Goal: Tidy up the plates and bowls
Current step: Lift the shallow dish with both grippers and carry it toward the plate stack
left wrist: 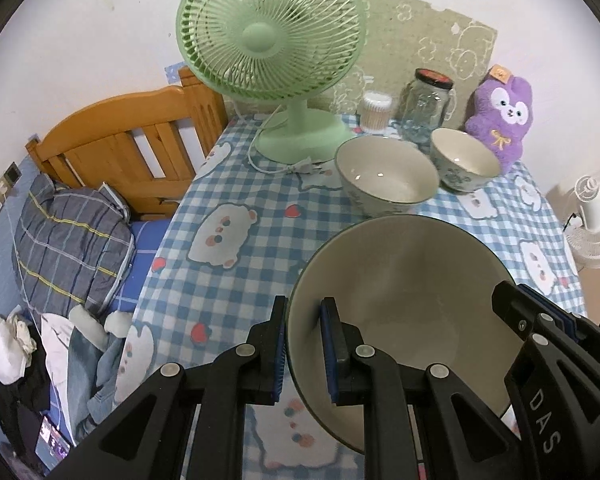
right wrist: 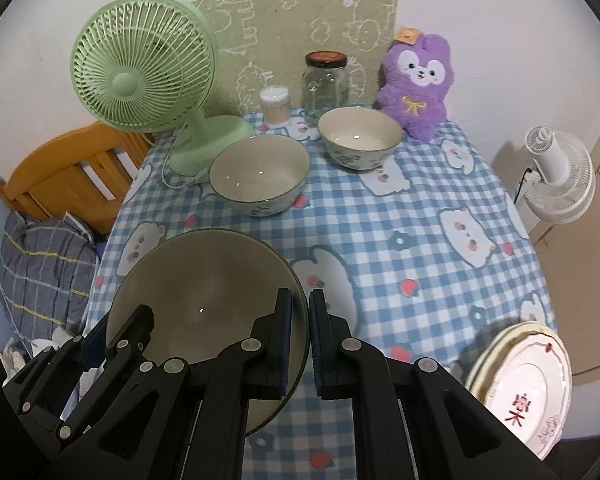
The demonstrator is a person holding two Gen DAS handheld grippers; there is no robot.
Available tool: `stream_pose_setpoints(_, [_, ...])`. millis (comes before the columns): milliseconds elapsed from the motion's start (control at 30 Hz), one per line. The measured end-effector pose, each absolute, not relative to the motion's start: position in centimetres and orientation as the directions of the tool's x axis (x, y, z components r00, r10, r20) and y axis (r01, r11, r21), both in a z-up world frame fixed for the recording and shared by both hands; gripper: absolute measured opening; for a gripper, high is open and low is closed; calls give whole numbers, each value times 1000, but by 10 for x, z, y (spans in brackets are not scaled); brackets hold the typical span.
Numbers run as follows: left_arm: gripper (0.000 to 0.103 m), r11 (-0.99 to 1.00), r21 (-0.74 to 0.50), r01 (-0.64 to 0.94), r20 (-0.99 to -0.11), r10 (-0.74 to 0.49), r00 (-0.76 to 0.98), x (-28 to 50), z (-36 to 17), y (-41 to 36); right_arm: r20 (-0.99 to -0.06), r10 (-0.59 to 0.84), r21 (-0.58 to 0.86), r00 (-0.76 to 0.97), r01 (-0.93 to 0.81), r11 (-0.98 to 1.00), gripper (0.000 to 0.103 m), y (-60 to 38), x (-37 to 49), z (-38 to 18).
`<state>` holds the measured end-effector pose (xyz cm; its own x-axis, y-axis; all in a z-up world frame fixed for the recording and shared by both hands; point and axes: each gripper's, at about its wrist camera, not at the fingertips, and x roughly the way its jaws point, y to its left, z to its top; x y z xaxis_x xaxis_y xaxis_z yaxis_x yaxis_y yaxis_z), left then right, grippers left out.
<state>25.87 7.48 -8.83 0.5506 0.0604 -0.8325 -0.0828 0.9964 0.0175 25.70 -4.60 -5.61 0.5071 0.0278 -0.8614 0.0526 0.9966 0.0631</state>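
large bowl [left wrist: 400, 300] is being gripped at opposite rims by left claw [left wrist: 305, 350] and right claw [right wrist: 300, 346] | being held above checked tabletop [right wrist: 400, 216] | two smaller bowls [right wrist: 260, 172] are being left behind it

Big bowl [left wrist: 400, 300]: cream inside, dark rim, tilted, off the tabletop [right wrist: 400, 208], rim pinched on both sides by my left tool [left wrist: 304, 348] and right tool [right wrist: 300, 344]. Medium bowl [right wrist: 260, 174]: upright on the tabletop just beyond it, floral outside, empty. Small bowl [right wrist: 360, 136]: upright, empty, further back near the wall, apart from the medium one. Plates [right wrist: 528, 392]: stacked at the near right edge, top one white with red characters.
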Motion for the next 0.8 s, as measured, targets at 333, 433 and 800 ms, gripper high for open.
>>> stream_pose_setpoints(333, [13,997,9,-81,-821,54,568,227,-74,42,-850,21,60,526,56,997,12,-81,223,-42])
stream_pose_setpoints(433, [13,997,10,-82,-820,55,570,218,-73,34,-849,22,60,527,54,997,12,-89,214,-41])
stream_pose_setpoints(800, [13,997,13,-82,-816,58,575,192,-82,6,-850,24,57,526,46,997,12,-117,188,-52])
